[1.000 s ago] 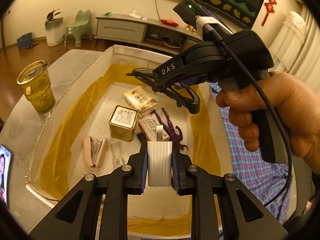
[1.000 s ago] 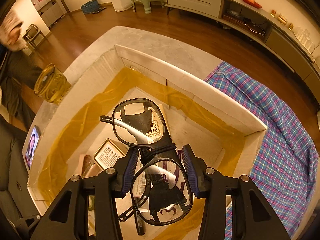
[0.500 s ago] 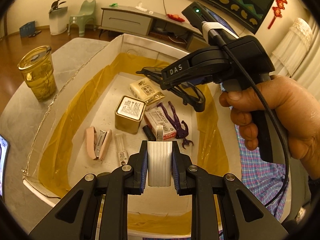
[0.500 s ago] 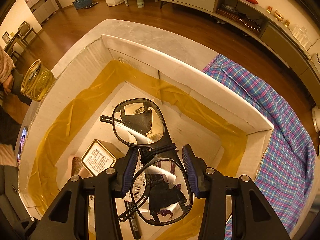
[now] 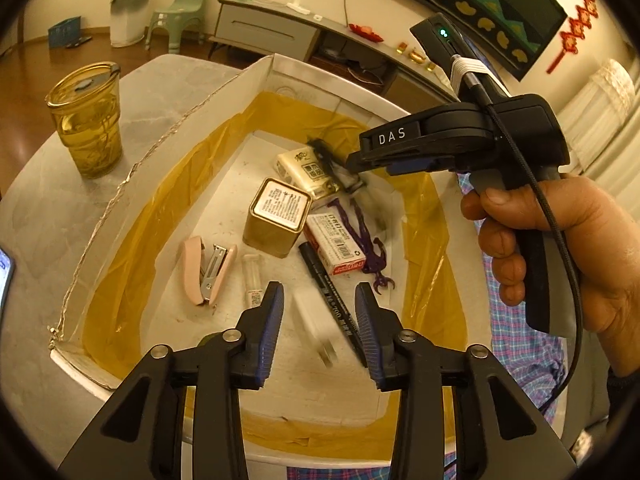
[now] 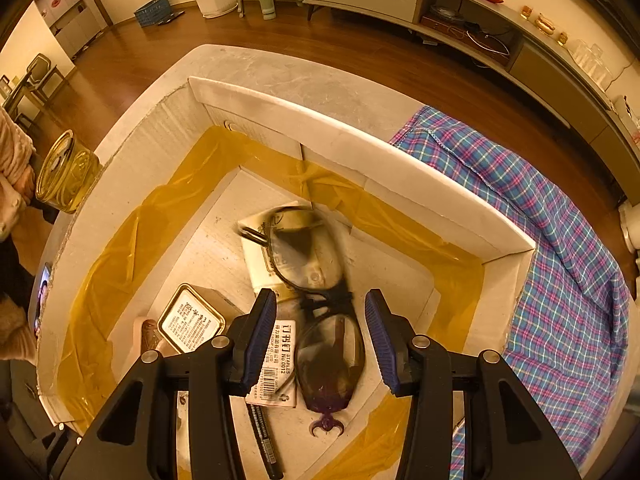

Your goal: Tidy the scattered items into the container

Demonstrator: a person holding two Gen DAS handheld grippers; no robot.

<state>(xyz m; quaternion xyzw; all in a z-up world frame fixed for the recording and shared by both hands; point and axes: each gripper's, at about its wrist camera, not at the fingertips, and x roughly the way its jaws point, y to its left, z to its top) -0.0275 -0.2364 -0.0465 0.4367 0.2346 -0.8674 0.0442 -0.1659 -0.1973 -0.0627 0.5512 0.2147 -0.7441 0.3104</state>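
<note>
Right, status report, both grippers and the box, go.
Left gripper open, blurred white piece below it. Right gripper open, glasses blurred beneath, over the items in the box. Nothing blocking.

We see both views bathed in warm, amber indoor light from above, bright on the white cardboard box with yellow tape lining [image 5: 276, 76] and dim toward the room's far corners. Strong fisheye distortion bends the box walls and the grey marble worktop [image 6: 256, 68], and a black vignette rings each frame. Motion blur smears the black-framed glasses [image 6: 308, 256] and a pale white object [image 5: 316, 332] between the left jaws, while the gold square tin [image 5: 278, 216] stays sharp, with soft glare on its lid and on the translucent yellow cup [image 5: 90, 120].
</note>
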